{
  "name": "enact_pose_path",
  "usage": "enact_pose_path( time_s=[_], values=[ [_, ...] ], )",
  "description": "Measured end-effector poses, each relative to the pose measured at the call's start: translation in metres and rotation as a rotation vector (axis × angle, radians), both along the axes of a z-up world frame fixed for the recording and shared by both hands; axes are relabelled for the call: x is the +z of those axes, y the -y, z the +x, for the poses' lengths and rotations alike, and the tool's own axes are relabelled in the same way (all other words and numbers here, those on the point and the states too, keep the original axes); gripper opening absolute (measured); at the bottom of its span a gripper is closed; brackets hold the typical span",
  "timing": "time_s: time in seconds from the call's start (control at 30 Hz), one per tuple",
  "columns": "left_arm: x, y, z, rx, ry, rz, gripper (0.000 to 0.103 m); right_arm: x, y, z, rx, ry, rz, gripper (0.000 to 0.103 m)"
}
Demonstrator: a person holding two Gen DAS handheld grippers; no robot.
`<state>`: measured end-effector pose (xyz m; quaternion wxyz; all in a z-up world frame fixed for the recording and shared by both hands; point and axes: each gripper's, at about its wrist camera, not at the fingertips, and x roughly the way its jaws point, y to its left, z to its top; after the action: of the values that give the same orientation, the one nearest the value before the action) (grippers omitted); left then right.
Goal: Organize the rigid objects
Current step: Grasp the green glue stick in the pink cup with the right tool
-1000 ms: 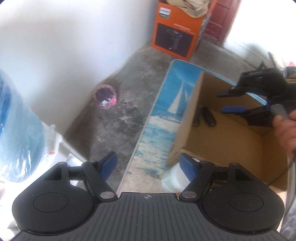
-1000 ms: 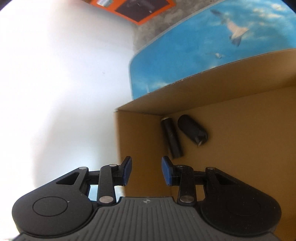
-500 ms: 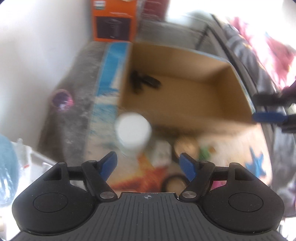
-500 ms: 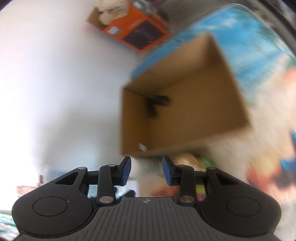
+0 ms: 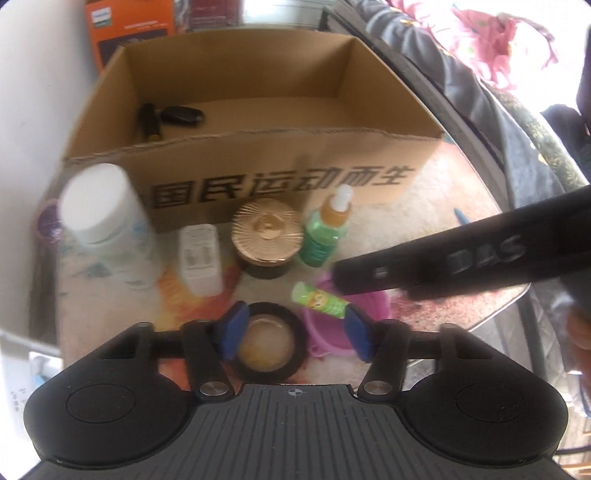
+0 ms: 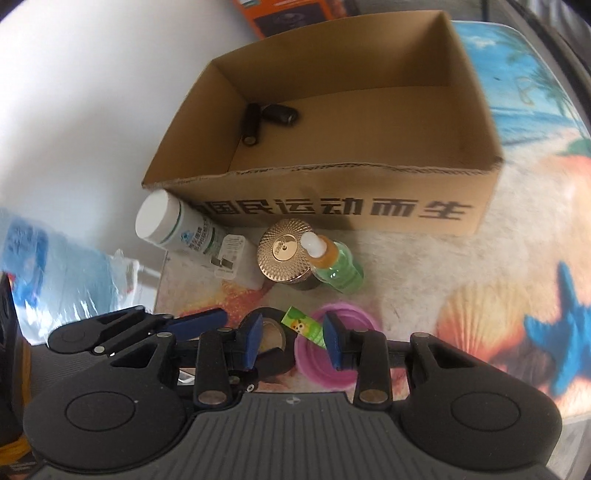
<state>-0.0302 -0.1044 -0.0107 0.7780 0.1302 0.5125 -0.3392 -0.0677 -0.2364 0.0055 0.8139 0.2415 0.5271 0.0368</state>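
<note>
An open cardboard box [image 5: 280, 177] [image 6: 332, 206] holds two black cylinders [image 5: 168, 118] [image 6: 266, 118] at its left end. In front of it stand a white bottle [image 5: 103, 206] [image 6: 173, 225], a white charger [image 5: 199, 254] [image 6: 231, 258], a gold-lidded jar [image 5: 266, 232] [image 6: 284, 254] and a green bottle [image 5: 325, 229] [image 6: 336, 269]. Nearer lie a black tape roll [image 5: 267, 343] [image 6: 271, 349], a green tube [image 5: 319, 302] [image 6: 304, 326] and a pink bowl [image 5: 332, 332] [image 6: 340, 354]. My left gripper [image 5: 293, 338] is open above the tape roll. My right gripper [image 6: 291, 341] is open above the tube.
The objects sit on a table with a beach-print cloth [image 6: 517, 295]. An orange carton [image 5: 129, 26] stands behind the box by a white wall. A big blue water bottle [image 6: 44, 266] is at the left. Dark fabric [image 5: 498, 122] lies along the right edge.
Both grippers have pulled back from the box and now look down at the row of objects in front of it. Both remain open and empty.
</note>
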Motion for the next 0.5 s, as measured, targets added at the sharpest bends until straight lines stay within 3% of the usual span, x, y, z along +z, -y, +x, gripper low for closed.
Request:
enact_pose_path(
  time_s=[0.2,0.37,0.5],
  values=[
    [-0.002,0.009,-0.008,0.002,-0.055,-0.026,0.039,-0.008,-0.001,0.011,0.138,-0.003,-0.076,0.031],
    [-0.004,0.016,-0.015,0.016,-0.11,-0.051,0.035,-0.015,0.01,0.018,0.21,-0.011,-0.051,0.03],
    [-0.017,0.027,-0.014,0.036,-0.154,-0.033,0.034,-0.038,0.022,0.022,0.158,-0.073,0.055,0.029]
  ],
)
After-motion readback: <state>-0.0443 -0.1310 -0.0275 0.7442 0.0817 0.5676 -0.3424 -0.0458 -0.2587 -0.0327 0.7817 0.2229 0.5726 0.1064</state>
